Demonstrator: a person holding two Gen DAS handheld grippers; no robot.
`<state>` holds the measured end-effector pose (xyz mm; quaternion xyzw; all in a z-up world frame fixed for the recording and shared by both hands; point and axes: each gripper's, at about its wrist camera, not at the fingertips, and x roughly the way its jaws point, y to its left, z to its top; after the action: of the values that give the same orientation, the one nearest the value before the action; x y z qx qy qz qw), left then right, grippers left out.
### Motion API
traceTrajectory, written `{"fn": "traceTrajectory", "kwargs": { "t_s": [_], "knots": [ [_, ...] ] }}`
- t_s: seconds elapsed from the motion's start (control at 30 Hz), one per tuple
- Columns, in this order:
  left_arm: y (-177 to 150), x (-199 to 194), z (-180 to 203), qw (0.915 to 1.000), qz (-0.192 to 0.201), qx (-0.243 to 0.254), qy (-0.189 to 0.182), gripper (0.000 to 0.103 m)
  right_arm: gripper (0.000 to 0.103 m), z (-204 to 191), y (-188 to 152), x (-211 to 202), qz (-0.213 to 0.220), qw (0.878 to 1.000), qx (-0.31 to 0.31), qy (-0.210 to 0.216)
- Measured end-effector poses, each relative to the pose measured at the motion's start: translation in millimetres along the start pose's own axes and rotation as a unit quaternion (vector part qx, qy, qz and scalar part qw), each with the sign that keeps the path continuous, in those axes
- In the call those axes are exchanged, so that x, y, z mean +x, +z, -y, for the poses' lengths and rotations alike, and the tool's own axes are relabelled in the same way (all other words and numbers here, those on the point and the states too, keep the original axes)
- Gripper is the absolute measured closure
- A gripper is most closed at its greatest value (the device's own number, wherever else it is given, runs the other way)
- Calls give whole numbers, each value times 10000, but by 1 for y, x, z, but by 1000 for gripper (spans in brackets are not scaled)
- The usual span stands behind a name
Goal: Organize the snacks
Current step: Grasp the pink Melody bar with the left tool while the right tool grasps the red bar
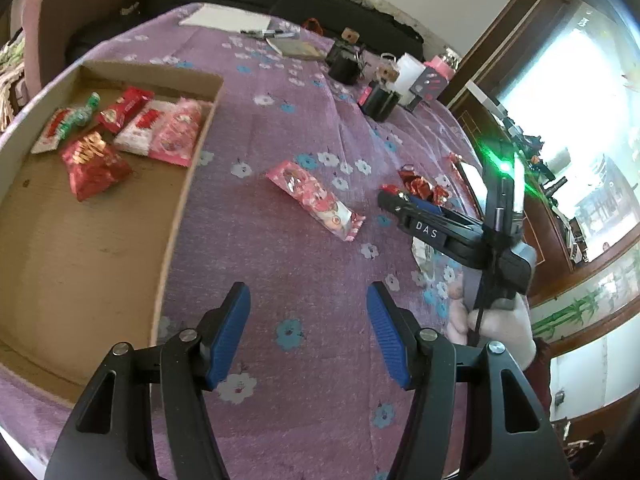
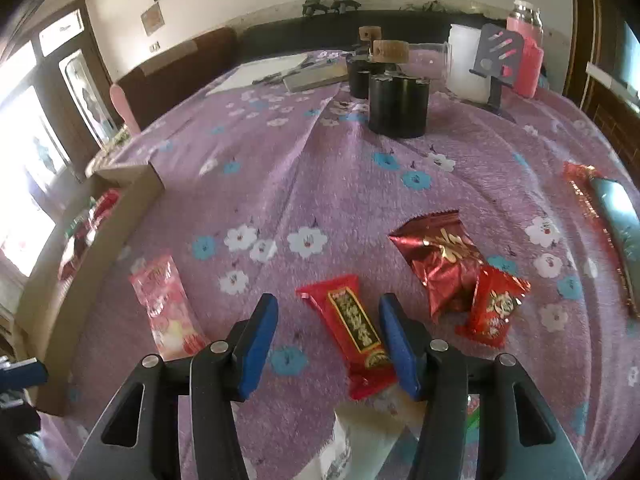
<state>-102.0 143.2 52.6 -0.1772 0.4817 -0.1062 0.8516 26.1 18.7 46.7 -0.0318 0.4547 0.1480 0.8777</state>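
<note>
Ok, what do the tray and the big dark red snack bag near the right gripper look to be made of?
The tray looks like plain brown cardboard: matte, raw cut edges, faint stains. The dark red bag seems metallised foil or film: crinkled, with bright glints and gold print. The right gripper hangs open beside it, over a smoother, glossy red bar wrapper, likely plastic.

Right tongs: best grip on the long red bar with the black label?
Pinch the red bar across its narrow width at mid-length, coming down from above. It lies flat on the purple cloth, long axis roughly along the fingers, already between the open right tongs. The crimped ends are thin and floppy.
</note>
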Motion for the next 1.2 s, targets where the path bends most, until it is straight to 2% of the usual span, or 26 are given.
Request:
{"fn": "traceTrajectory", "kwargs": {
  "t_s": [0.03,0.13,0.53,0.67,0.8,0.97,1.13,1.2],
  "knots": [
    [0,3,2,10000,-42,14,-2,44,83,-2,-1,-2,-24,10000,-24,-65],
    [1,10,9,9999,-108,122,51,44,83,3,-2,-5,-71,9997,167,159],
    [26,31,15,9994,-206,118,257,44,82,20,-5,-9,-155,9969,662,402],
    [39,39,19,9994,-267,124,167,44,82,26,-5,-9,-159,9950,829,538],
    [56,48,12,9995,-304,-87,-1,44,82,29,-7,-9,-87,9936,943,619],
    [75,73,4,9975,-536,-452,-84,44,82,28,-7,-9,-38,9940,916,599],
    [75,97,12,9963,-696,-411,300,44,82,31,-6,-9,-55,9930,973,660],
    [76,100,22,9970,-505,-185,560,44,82,31,-6,-9,-59,9931,973,650]
  ]
}}
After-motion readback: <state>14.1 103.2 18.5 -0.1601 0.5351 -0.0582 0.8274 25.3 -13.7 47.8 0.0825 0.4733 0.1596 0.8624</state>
